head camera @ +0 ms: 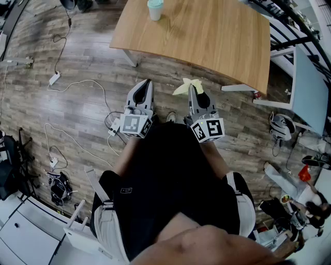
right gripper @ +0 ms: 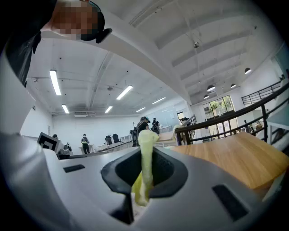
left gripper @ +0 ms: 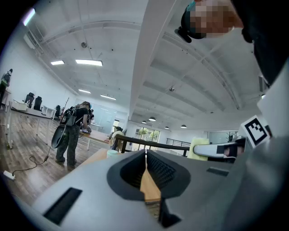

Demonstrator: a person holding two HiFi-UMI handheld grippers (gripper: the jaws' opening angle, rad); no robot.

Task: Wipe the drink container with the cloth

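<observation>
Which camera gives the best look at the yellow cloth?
The right gripper view: the cloth sits centred, pinched between the fingers. The head view shows it poking from the right gripper; the left gripper view catches a corner.

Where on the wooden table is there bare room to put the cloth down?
Nearly the whole table is bare; only the cup stands on it, at the far left. Cables crowd the floor beside it.
</observation>
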